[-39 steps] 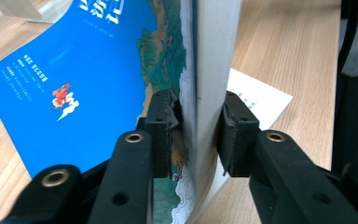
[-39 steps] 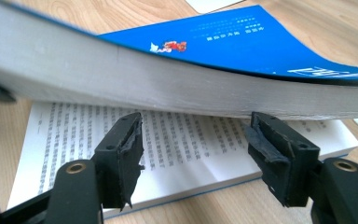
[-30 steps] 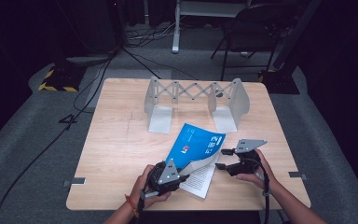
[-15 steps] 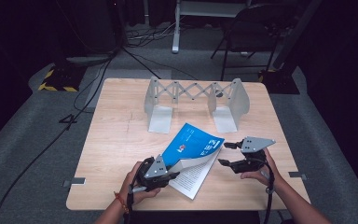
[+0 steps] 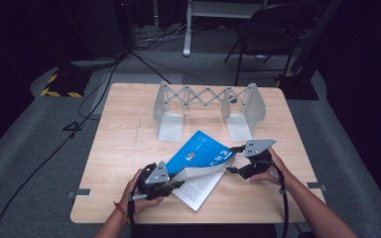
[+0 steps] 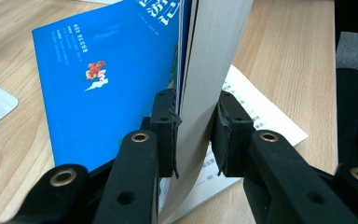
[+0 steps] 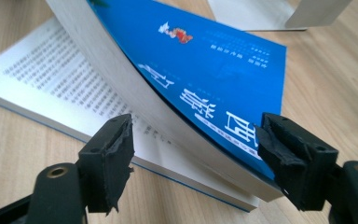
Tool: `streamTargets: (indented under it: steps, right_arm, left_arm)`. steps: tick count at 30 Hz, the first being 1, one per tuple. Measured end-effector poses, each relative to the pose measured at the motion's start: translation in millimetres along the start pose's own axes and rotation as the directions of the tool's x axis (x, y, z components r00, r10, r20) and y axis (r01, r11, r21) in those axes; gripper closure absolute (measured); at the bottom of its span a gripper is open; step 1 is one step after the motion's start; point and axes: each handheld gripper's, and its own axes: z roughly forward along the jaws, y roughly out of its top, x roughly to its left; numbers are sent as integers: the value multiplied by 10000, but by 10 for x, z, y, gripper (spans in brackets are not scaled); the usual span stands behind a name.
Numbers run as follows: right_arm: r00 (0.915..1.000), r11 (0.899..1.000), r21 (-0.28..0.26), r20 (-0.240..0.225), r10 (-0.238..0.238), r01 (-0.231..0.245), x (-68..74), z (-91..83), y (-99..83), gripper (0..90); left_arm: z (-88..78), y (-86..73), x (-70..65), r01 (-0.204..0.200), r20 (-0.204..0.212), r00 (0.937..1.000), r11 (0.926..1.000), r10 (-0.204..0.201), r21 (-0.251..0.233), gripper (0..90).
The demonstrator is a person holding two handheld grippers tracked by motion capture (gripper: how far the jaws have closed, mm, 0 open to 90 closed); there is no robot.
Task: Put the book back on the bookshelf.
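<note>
Clamping the lifted pages of the book (image 6: 116,79), the left fingers (image 6: 163,126) sit opposite the right fingers (image 7: 109,158), just opening around its far edge.

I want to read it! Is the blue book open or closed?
Open: the blue book has its cover and pages lifted, with printed pages lying flat below.

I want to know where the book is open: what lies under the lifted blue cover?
Under the blue cover curves a thick raised wad of pages, with a flat printed page below it. The table beneath is hidden.
</note>
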Motion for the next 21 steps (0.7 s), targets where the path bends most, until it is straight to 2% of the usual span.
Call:
streamTargets:
  steps: [2,5,7,9,10,12,13,14,17,19,21]
  right_arm:
    - [9999,9999,72,-79,-101,102,-2,54,-22,280]
    - [9997,9996,126,62,-247,246,-7,114,-31,325]
    - [9995,9995,111,124,-298,296,-8,128,-31,324]
    - [9997,9997,-86,19,-243,243,-23,140,-48,336]
    - [9986,9986,-138,96,-513,514,6,145,-49,366]
    - [9979,9979,-108,161,-632,633,24,149,-45,365]
    - [9975,9976,-103,192,-686,688,43,155,-42,347]
    - [9944,9948,138,303,-1017,1013,97,178,-25,319]
    - [9927,9930,102,265,-1176,1174,127,202,1,329]
    - [9941,9947,17,346,-1031,1031,125,252,9,353]
    - [9928,9938,111,444,-1111,1107,139,297,11,368]
  left_arm:
    - [-5,-11,11,4,27,10000,10000,-5,53,717]
    - [-3,-23,19,62,64,10000,10000,-62,65,713]
    - [-7,-28,25,87,62,9999,9999,-88,56,711]
    - [-14,-38,45,120,89,9999,9999,-120,9,709]
    - [-19,-50,62,197,93,9998,9998,-197,10,707]
    - [-22,-53,65,245,110,9996,9997,-245,0,706]
    - [-25,-52,68,261,109,9996,9997,-261,-6,705]
    - [-21,-52,72,257,145,9996,9997,-258,5,705]
    - [-25,-55,80,321,183,9993,9995,-320,-53,704]
    - [-21,-55,78,319,180,9993,9995,-318,-53,704]
    - [-19,-56,73,314,145,9994,9995,-313,-84,701]
